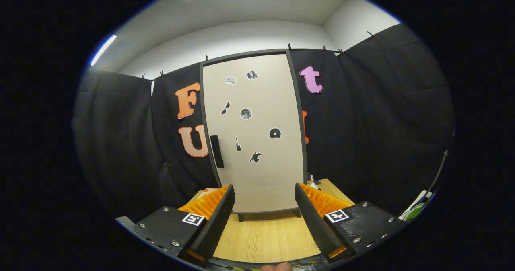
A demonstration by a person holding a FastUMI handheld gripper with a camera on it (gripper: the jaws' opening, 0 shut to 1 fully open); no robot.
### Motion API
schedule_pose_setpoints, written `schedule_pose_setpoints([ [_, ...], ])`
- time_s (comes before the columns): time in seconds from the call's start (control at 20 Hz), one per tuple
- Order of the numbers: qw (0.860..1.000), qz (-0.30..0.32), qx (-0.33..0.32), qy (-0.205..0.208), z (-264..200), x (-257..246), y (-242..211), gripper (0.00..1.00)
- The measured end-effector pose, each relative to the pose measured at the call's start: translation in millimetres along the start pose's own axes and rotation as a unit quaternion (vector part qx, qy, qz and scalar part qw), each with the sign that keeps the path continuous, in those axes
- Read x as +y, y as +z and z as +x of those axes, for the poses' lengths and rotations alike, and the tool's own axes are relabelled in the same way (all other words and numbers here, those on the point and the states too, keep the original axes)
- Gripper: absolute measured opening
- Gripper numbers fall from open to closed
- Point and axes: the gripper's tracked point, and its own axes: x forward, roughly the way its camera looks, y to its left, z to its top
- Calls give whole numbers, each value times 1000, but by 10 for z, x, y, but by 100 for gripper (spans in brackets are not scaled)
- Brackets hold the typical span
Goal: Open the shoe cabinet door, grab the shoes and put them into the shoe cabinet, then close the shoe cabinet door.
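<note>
- So the shoe cabinet stands upright on the wood bench, straight ahead of the claw and a bit beyond its fingers, w/ the black cloth wall right behind it
- Its door is shut, flat and pale, w/ small stickers on the front
- Claw is open wide, nothing btw the fingers, not touching the cabinet
- A dark handle sits on the door's left side, about halfway up. It's a thin upright bar
- Best spot to hold: that handle, I think. Pinch it across its thin sides, fingers one on each side
- Door looks stiff and hard, prob. a light board, so it should swing easy. Hinges are likely on the right side, since the handle is on the left, but can't see them
- Smooth flat front = slippery, no good to push or pinch there
- Cabinet stands on little feet and looks tall and thin, so a hard tug might tip or slide it. Pull slow and in a curve
- Handle is small, so the claw has to line up well and turn to fit it
- Shoes: can't make any out for sure. A small thing peeks out by the cabinet's right bottom corner, too tiny to tell what
- Task looks to be at the very start, door step not yet done
</note>
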Motion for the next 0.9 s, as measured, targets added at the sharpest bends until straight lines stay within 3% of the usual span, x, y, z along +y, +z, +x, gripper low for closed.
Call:
schedule_pose_setpoints([
  [0.4, 999, -10, -44, -28, -518, -380, 221, 93],
  [0.9, 996, -10, -75, -50, -765, -496, 487, 93],
])
